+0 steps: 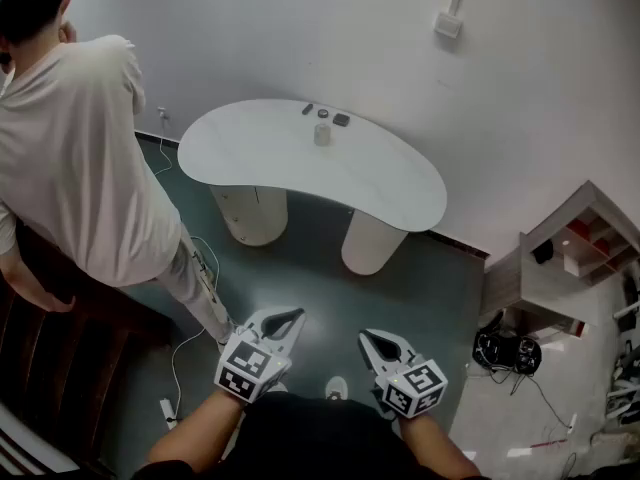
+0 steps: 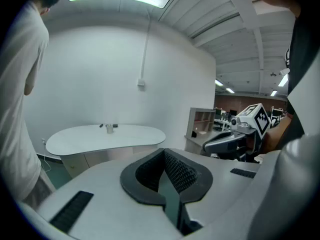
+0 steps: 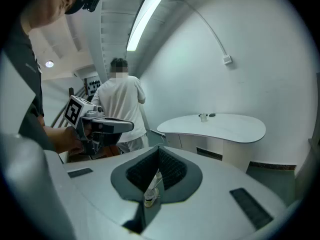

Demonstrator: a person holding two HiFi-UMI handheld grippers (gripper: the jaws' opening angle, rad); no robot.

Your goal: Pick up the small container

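We are holding the left gripper (image 1: 283, 321) and the right gripper (image 1: 377, 344) clenched and empty above the floor (image 1: 300, 263), well apart from the white table (image 1: 250, 153), where the small container (image 1: 322, 134) is standing near the far edge.

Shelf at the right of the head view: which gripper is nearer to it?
Right. The right gripper is down and left of the shelf; the left gripper sits farther left, beyond the right one. Neither is close to it.
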